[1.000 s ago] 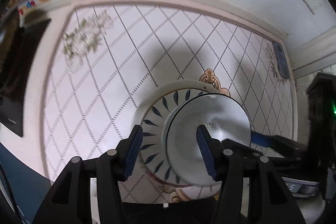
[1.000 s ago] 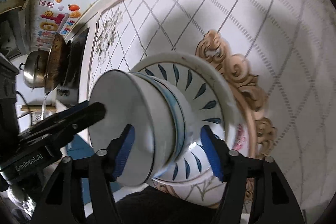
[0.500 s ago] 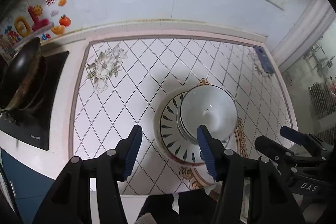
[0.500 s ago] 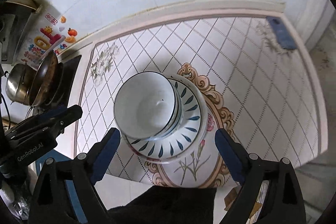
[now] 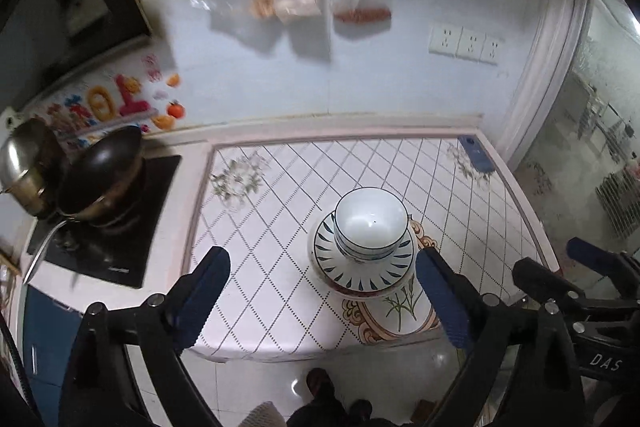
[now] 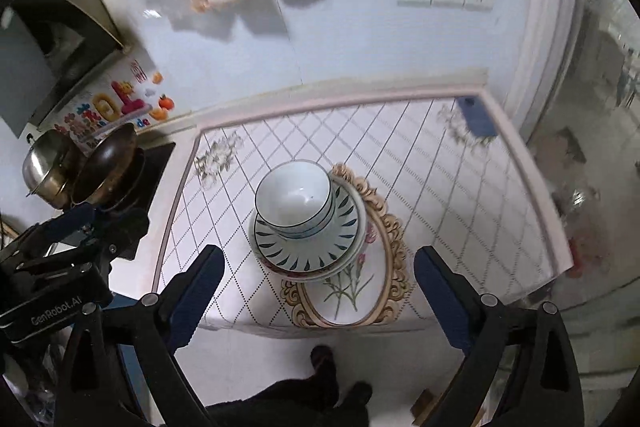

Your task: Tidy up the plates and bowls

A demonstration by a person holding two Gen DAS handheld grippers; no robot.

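Hanging well above the tiled white countertop [image 5: 280, 227], the left gripper [image 5: 322, 291] and right gripper [image 6: 316, 291] have both pulled back from the crockery, jaws spread wide and holding nothing. A second ago they closely flanked the white blue-rimmed bowls [image 5: 371, 223]; now these sit nested on the leaf-patterned plates [image 5: 362, 273], one stack near the counter's front edge. Stacking looks finished.
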